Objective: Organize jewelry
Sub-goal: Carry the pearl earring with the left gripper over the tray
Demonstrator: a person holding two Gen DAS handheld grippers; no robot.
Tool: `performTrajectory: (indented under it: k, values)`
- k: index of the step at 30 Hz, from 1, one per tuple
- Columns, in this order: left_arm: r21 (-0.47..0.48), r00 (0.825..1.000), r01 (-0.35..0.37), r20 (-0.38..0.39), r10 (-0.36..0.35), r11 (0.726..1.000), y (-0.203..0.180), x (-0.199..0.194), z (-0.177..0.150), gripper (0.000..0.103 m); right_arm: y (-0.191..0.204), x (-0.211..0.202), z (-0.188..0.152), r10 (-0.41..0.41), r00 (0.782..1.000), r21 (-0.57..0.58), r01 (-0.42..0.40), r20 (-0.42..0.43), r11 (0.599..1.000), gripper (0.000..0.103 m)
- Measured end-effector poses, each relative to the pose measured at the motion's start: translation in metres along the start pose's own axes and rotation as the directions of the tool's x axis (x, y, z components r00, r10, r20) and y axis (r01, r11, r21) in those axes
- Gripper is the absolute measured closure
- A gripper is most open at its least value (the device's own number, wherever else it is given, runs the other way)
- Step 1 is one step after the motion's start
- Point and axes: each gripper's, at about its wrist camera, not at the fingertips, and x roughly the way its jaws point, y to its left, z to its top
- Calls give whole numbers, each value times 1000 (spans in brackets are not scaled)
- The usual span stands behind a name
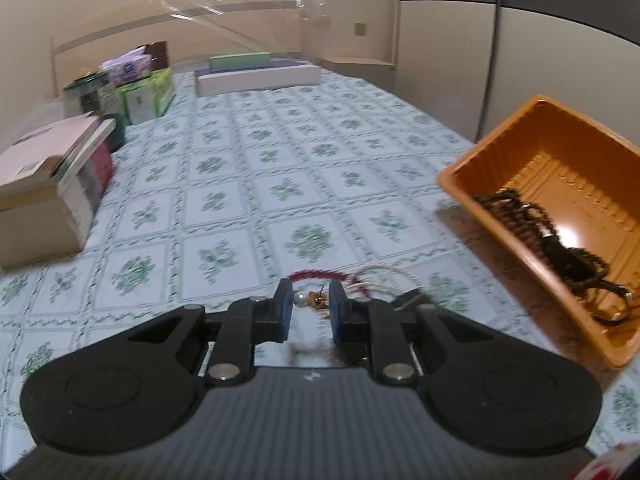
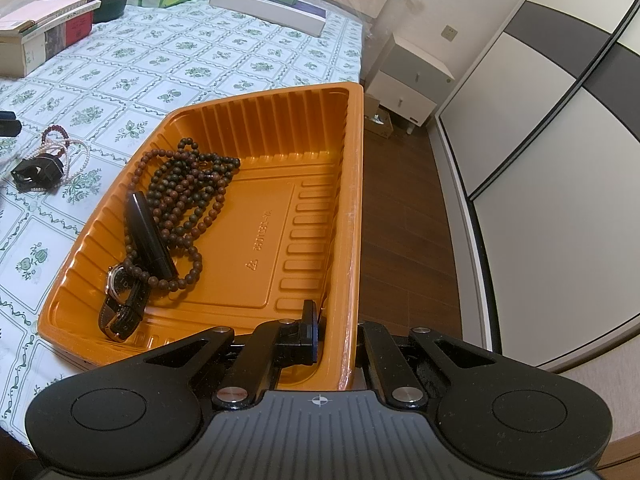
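- The right gripper (image 2: 334, 334) is clamping the near right wall of the orange ribbed plastic tray (image 2: 352, 184), its jaws closed tight on the rim, one black finger (image 2: 308, 330) sitting inside the tray and the other hiding outside the wall.
- The tray is resting partly on the green-and-white floral tablecloth (image 2: 120, 64) and hanging out past the table edge over the dark wood floor (image 2: 400, 220).
- Ahead and left of that gripper, inside the tray, a long strand of dark brown wooden beads (image 2: 188, 188) is lying in a heap, with a slim black tube (image 2: 150, 236) lying across it and a wristwatch with a dark strap (image 2: 122, 300) sitting nearest the gripper's left.
- The left gripper (image 1: 310, 302) is holding its blue-padded jaws narrowly apart around a small piece with a white pearl and a gold bead (image 1: 308, 301); motion blur is making it hard to say whether the pads are actually pressing on it.
- Just beyond the left gripper's tips, a dark red bead bracelet (image 1: 316, 275) and a pale pearl strand (image 1: 384, 276) are lying on the cloth, with a small black object (image 1: 412, 298) just to the right.
- Farther right of the left gripper, the orange tray is appearing tilted in that view.
- Well ahead and left, stacked books (image 1: 52, 184) and green boxes (image 1: 148, 94) are sitting on the cloth.
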Motion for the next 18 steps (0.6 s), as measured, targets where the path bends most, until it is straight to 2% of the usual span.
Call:
performTrajectory:
  k: [4,8,12,16,18]
  values:
    - [44,997,74,10,-75,996,-26,-8,6,86,0,0,0,1,1000,2,-1,0,1000,100]
    - [93,984,174,14,-176,980,-59,-13,11,86,0,0,0,0,1000,1,0,1,1000,100]
    - [141,962,268,10,-272,953,-97,-15,17,86,-1,0,0,1,1000,2,-1,1,1000,100]
    - [177,931,358,2,-364,917,-129,-17,22,86,-1,-1,-1,1,1000,2,-1,4,1000,100]
    - [200,921,382,-5,-389,902,-142,-17,23,86,-1,-1,-1,2,1000,4,-2,4,1000,100]
